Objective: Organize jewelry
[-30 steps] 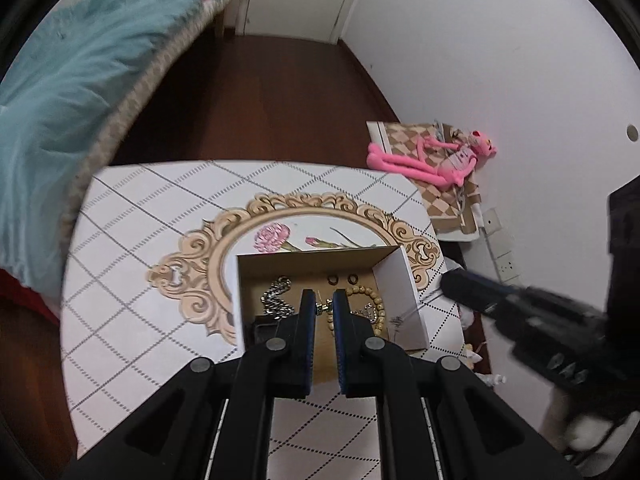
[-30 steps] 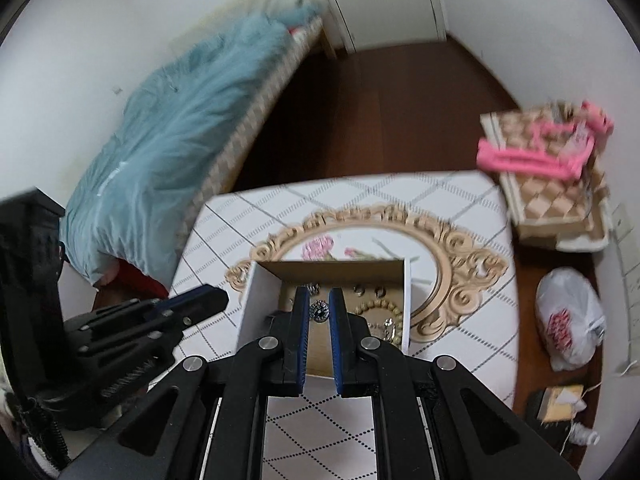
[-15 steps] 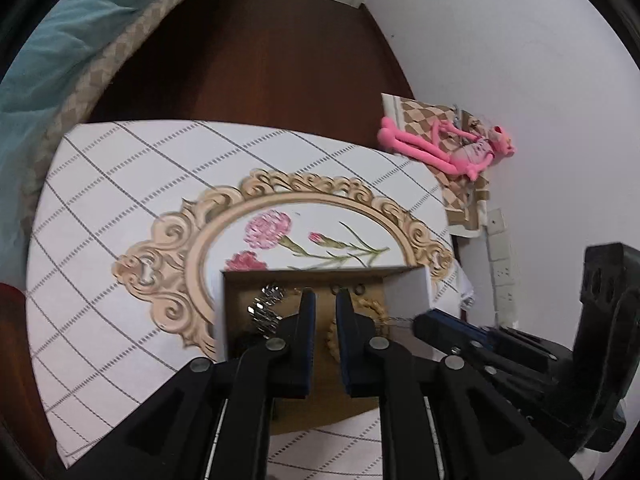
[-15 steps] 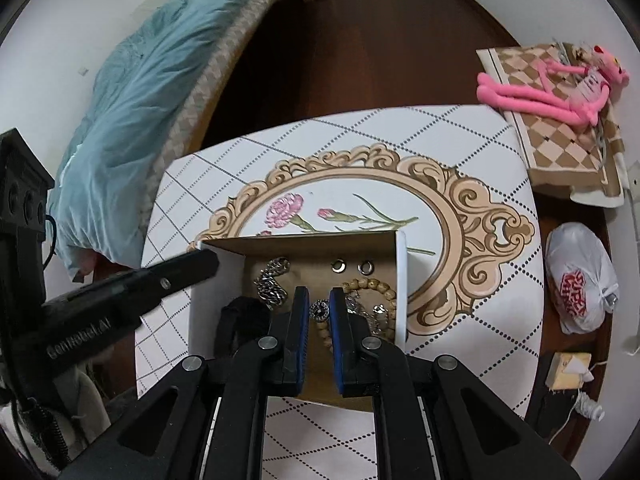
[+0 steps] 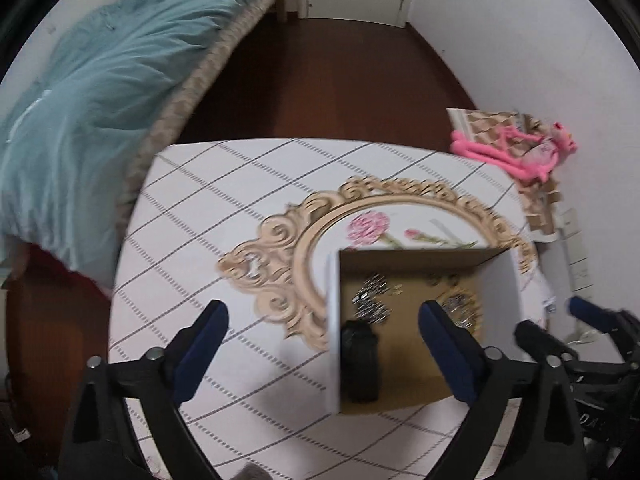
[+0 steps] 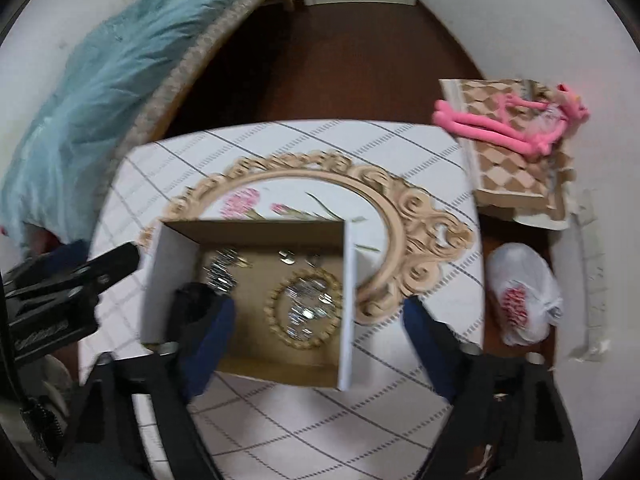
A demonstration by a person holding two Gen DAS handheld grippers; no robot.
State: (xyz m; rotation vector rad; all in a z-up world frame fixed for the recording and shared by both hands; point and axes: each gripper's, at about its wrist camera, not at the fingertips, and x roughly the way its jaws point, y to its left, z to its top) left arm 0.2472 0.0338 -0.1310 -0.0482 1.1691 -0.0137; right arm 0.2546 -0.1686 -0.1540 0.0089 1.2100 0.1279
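While both your claws gape wide and hold nothing — left claw (image 5: 320, 330), right claw (image 6: 318, 326) — the jewelry box (image 6: 348, 280) sits on the table (image 6: 400, 144). Red print on the white bag (image 6: 524, 296) is too blurred to read. Inside the box, a bead bracelet (image 6: 276, 300) rings smeared silver pieces; a dark item (image 5: 360, 364) stays unclear.
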